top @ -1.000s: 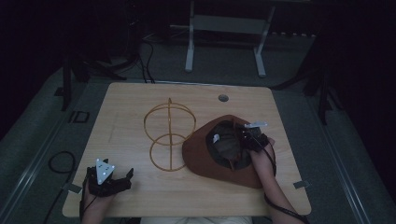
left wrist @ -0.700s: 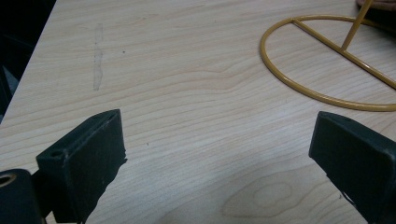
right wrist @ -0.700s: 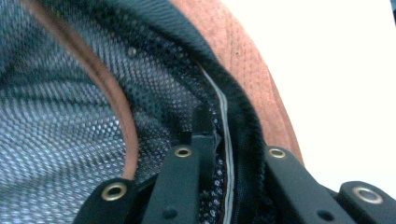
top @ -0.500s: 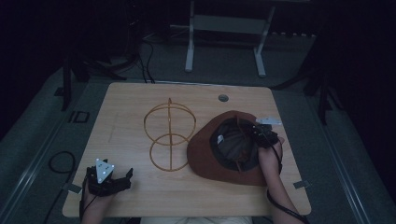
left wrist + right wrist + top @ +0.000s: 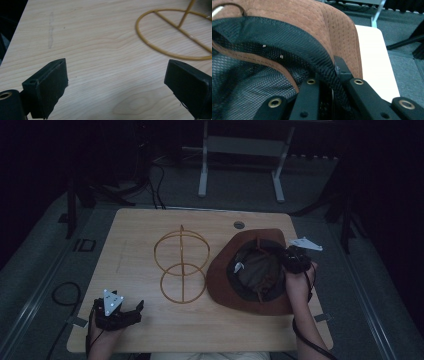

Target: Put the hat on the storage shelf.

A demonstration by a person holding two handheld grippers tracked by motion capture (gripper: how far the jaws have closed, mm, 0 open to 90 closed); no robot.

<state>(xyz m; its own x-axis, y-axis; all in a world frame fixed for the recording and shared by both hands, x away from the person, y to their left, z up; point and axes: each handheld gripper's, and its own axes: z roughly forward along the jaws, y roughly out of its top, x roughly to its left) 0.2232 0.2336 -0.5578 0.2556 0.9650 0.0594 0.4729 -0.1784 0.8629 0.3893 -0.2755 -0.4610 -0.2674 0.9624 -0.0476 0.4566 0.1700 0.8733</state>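
A: Where is the hat?

B: The brown hat (image 5: 227, 270) is at the right part of the table (image 5: 140, 245), upside down, its dark mesh lining facing up. A small white tag (image 5: 238, 267) sits at the inner edge on its left side.

A: And the right tool?

B: The right tool (image 5: 292, 260) is at the hat's right rim, clenched on it. In the right gripper view the jaws are pinched together over the black mesh band (image 5: 322, 62) of the hat (image 5: 332, 27), with the brown suede brim curving up behind them. Its jaws have just been closing, and the brim is what sits between them.

A: Is the hat flat on the table?

B: From the high view I cannot tell how much of it touches the wood; the right side, where the tool holds it, looks raised.

A: What about the left tool?

B: The left tool (image 5: 122, 314) rests near the table's front left corner, well apart from the hat. Its jaws stand wide, released, with only bare wood between them in the left gripper view (image 5: 117, 82).

A: Anything else on the table?

B: A yellow wire stand (image 5: 181, 265), two rings joined by a straight rod, lies between the two tools, just beside the hat's left edge. One ring (image 5: 172, 35) of it shows beyond the left tool's jaws.
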